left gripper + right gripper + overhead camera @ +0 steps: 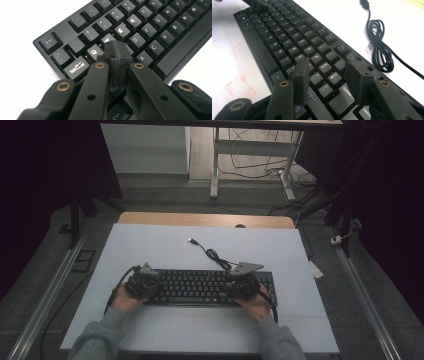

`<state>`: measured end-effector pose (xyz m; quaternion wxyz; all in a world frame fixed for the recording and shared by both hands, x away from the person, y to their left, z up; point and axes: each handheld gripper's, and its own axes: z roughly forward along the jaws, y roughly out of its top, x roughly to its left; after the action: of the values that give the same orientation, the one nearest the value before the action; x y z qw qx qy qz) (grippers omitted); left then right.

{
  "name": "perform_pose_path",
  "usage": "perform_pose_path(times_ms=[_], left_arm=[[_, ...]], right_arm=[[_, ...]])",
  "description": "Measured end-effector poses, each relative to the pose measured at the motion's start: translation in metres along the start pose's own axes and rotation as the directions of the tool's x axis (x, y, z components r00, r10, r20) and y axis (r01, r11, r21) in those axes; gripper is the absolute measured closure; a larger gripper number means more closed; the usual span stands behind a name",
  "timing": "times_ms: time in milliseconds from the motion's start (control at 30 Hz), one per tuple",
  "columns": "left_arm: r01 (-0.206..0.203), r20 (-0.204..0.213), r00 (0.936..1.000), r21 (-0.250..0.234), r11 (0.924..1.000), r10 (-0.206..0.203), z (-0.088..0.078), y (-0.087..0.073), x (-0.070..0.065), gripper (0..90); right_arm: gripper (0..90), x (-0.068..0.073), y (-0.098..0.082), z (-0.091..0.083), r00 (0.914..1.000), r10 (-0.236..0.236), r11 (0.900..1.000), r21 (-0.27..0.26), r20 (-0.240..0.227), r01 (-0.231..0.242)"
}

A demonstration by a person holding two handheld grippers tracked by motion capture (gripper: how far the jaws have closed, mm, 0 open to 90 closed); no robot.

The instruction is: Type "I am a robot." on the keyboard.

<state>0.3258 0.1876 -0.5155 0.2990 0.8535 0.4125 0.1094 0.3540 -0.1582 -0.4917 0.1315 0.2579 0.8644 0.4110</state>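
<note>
I hold a gripper in each hand over the black keyboard (210, 287), which lies flat on the white table (150, 245), near my edge of it and square to me. My left gripper (117, 53) sits at the keyboard's left end, its jaws clenched together with nothing between them, the closed tip resting down among the keys near W (107, 38) and Q (94, 51); whether it presses a key I cannot tell. My right gripper (328, 72) hangs over the right end, jaws apart and grasping nothing, with the keys near Shift (312, 98) and Enter (345, 92) showing between them. The keyboard's cable (212, 254) runs off its far edge, coils loosely on the table, and ends in a plug (192, 240) lying free.
</note>
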Motion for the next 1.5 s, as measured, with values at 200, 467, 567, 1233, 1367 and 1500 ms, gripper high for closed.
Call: perform_pose_path(times_ms=[200,467,567,1233,1367,1500], left_arm=[[-0.002,-0.005,1.0000,-0.014,0.9999,0.002,-0.001,0.000,-0.001,88.8],[0.023,0.018,0.9996,-0.109,0.9938,-0.021,-0.014,0.002,-0.001,73.6],[0.036,0.023,0.9992,-0.138,0.9897,-0.033,-0.017,0.002,-0.002,60.0],[0.069,0.048,0.9970,-0.204,0.9765,-0.060,-0.035,0.004,-0.004,31.1],[0.066,0.047,0.9972,-0.200,0.9777,-0.057,-0.034,0.005,-0.005,30.1],[0.063,0.044,0.9975,-0.194,0.9790,-0.055,-0.033,0.005,-0.005,29.7]], right_arm=[[55.0,0.000,0.000,0.000,1.0000,0.000,1.000,0.000,0.002,0.000],[54.8,0.000,0.000,0.000,1.0000,0.000,1.000,0.001,0.004,0.000],[54.8,0.000,0.000,0.000,1.0000,-0.001,1.000,0.001,0.004,0.001],[54.7,0.001,0.000,0.001,1.0000,-0.004,1.000,-0.001,0.000,0.004],[54.6,0.002,0.000,0.002,1.0000,-0.006,1.000,-0.007,-0.007,0.006],[54.7,0.005,0.002,0.002,0.9998,-0.010,1.000,-0.012,-0.015,0.010]])
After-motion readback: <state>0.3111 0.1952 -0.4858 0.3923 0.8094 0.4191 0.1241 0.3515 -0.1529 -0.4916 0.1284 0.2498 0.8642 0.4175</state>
